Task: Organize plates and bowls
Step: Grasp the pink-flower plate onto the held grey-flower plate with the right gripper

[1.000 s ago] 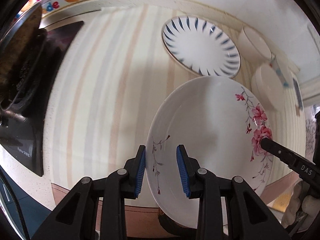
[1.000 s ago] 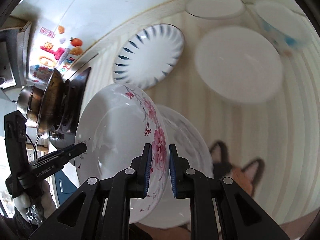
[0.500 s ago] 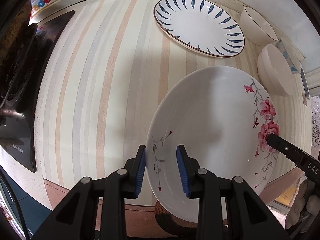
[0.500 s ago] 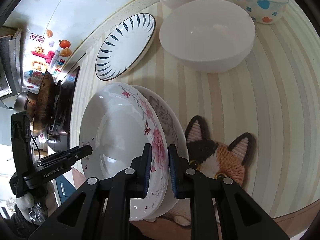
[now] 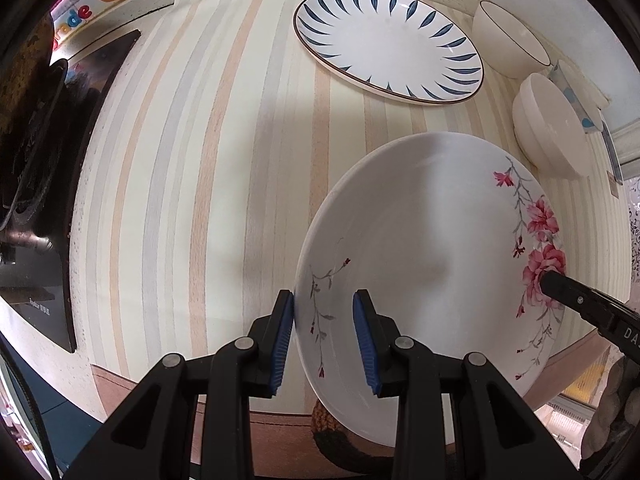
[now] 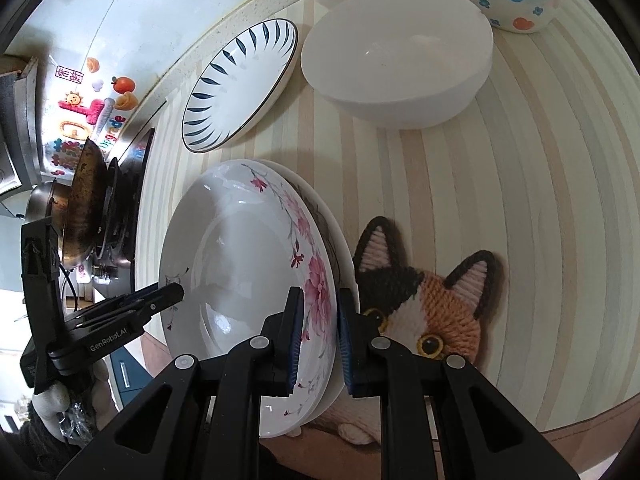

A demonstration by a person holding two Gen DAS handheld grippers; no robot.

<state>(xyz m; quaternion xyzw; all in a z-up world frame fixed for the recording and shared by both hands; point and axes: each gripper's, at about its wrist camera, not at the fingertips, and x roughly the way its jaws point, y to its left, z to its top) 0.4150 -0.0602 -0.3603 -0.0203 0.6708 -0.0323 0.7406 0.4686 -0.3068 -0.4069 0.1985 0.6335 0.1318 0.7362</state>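
White floral plate (image 5: 424,264), opposite rims clamped in left tongs (image 5: 323,340), right tongs (image 6: 318,344)

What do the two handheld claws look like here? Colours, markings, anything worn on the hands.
Both are matte black plastic. The left claw and right claw each have two angular fingers with silver rivets and ribbed blue pads. Seen from the right wrist view, the left unit carries white "GenRobot.AI" lettering; the right one shows partial white letters "DA". Both hands wear light knitted gloves.
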